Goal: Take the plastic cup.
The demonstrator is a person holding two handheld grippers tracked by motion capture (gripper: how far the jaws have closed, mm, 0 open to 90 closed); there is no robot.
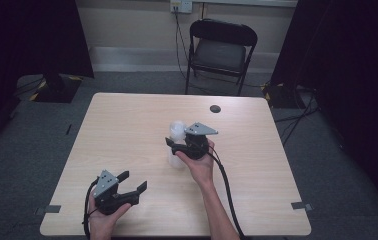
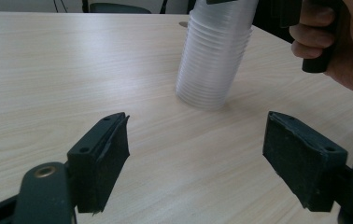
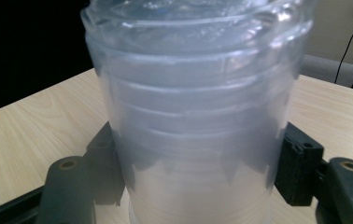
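Observation:
A tall stack of clear plastic cups [image 1: 177, 159] stands upright near the middle of the table [image 1: 122, 125]. My right gripper [image 1: 176, 140] reaches in from the right and is shut on the upper part of the stack. In the right gripper view its pads [image 3: 298, 168] press against both sides of the cups [image 3: 198, 93]. My left gripper [image 1: 133, 180] rests near the front left of the table, open with nothing between its jaws. In the left gripper view [image 2: 195, 154] the stack [image 2: 214, 60] stands ahead, with the hand on the right gripper [image 2: 347, 46] beside it.
A small dark round mark [image 1: 215, 108] lies on the table's far right part. A black folding chair [image 1: 222, 47] stands beyond the far edge. Black curtains hang on both sides. Cables trail from both grippers over the front edge.

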